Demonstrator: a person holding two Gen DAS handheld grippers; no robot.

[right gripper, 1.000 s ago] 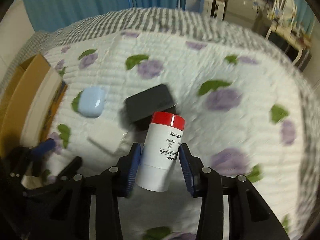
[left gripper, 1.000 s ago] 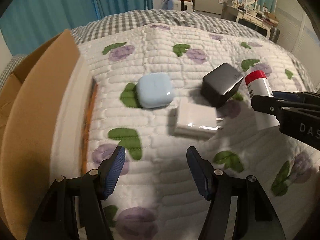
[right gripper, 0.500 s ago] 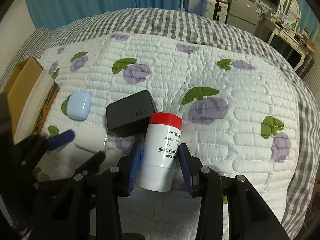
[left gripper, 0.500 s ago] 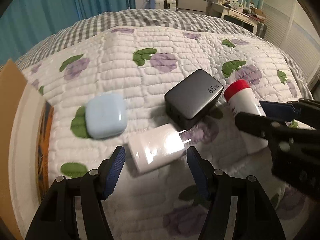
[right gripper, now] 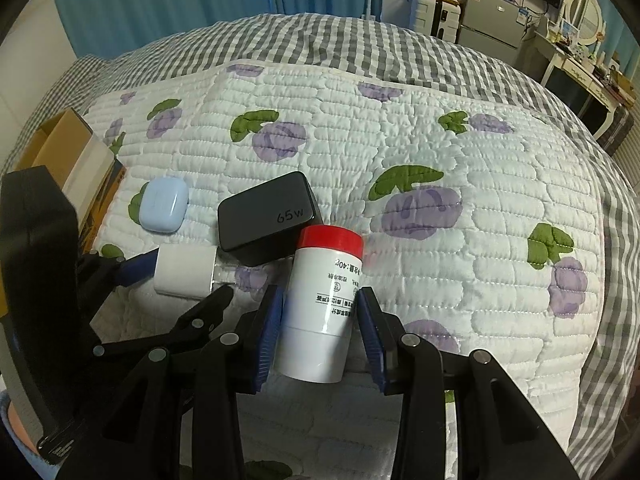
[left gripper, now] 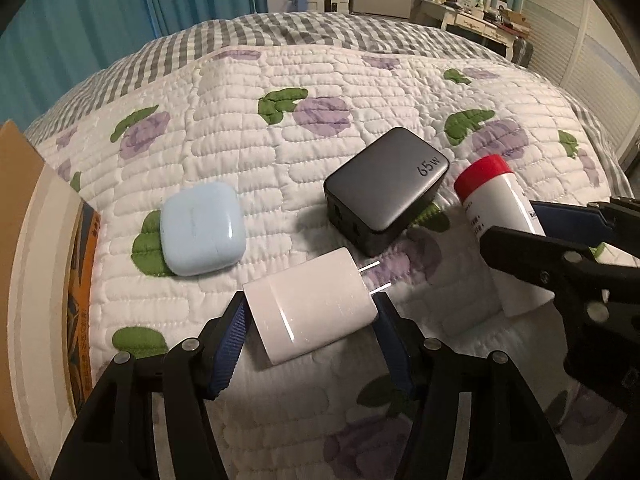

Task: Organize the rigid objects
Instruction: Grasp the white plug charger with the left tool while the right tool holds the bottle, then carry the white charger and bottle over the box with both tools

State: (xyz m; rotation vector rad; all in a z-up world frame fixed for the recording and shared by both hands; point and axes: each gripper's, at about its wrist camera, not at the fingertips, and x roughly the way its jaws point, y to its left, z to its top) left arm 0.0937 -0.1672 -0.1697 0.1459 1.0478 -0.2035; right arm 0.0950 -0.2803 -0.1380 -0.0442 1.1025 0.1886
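while the left wrist view is showing the white charger (left gripper: 310,310) sitting between the blue pads of the left gripper (left gripper: 310,320), jaws open around it with its two prongs pointing toward the black charger (left gripper: 386,196), the right wrist view is showing what the left cannot: the right gripper (right gripper: 318,316) closed on the white bottle (right gripper: 322,304), pads pressing both sides below its red cap (right gripper: 330,240). the left view is catching that bottle only from the side, partly behind the right gripper's black finger. the right view is seeing the white charger only partly, behind a left finger. the black charger, marked 65w, is lying just beside the bottle cap, and the pale blue earbud case (left gripper: 202,234) is lying near the cardboard box (left gripper: 24,280) at the left edge. everything is resting on a white quilt (right gripper: 460,152) with purple flowers and green leaves, spread over a grey checked bedcover (right gripper: 320,44); teal curtains (right gripper: 180,4) and a dressing table (right gripper: 588,52) are standing behind. the chargers are looking hard and smooth with rounded corners, the case glossy, the quilt puffy and stitched.
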